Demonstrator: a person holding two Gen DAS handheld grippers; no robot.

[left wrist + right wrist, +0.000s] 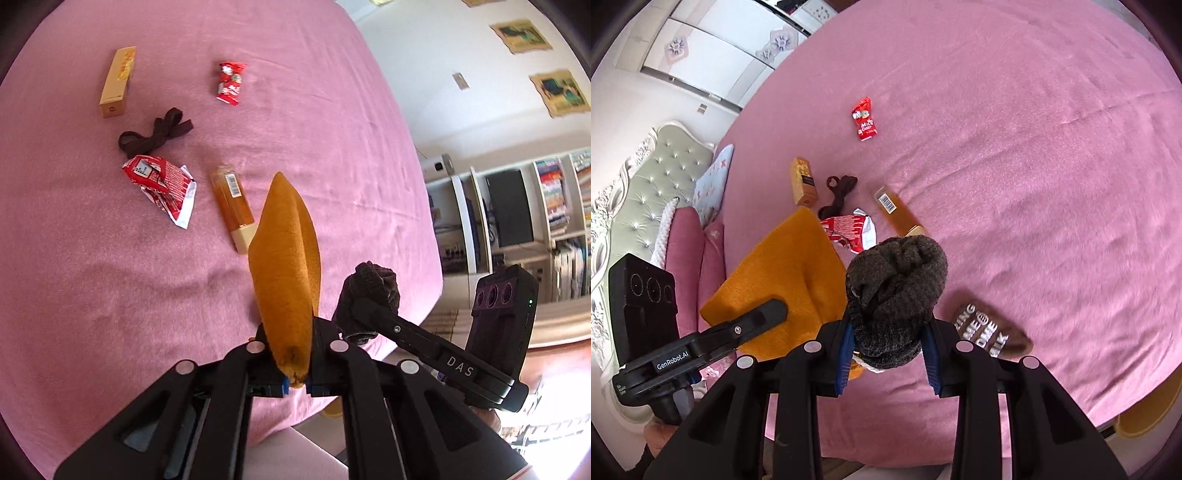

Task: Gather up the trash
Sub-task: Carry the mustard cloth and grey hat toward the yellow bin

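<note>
Open pink blanket [1034, 166] beyond wrappers [865, 119]

**Litter spread across the bed, two cloths lifted above it**

On the pink bedspread [110, 295] a long tan cardboard box [118, 82] lies farthest out, with a small red candy wrapper [231, 83] to its right. Nearer, a knotted dark brown lace [155, 134] sits just beside a crumpled red-and-white wrapper [162, 186]; right of that lies an amber tube with a pale cap [233, 206]. The left tongs [295, 384] hold a folded orange cloth [284, 280] clear of the bedspread; to their right, the right tongs [888, 360] hold a bunched dark grey knitted sock [895, 295]. A brown lettered packet [986, 328] lies right of the sock.
</note>
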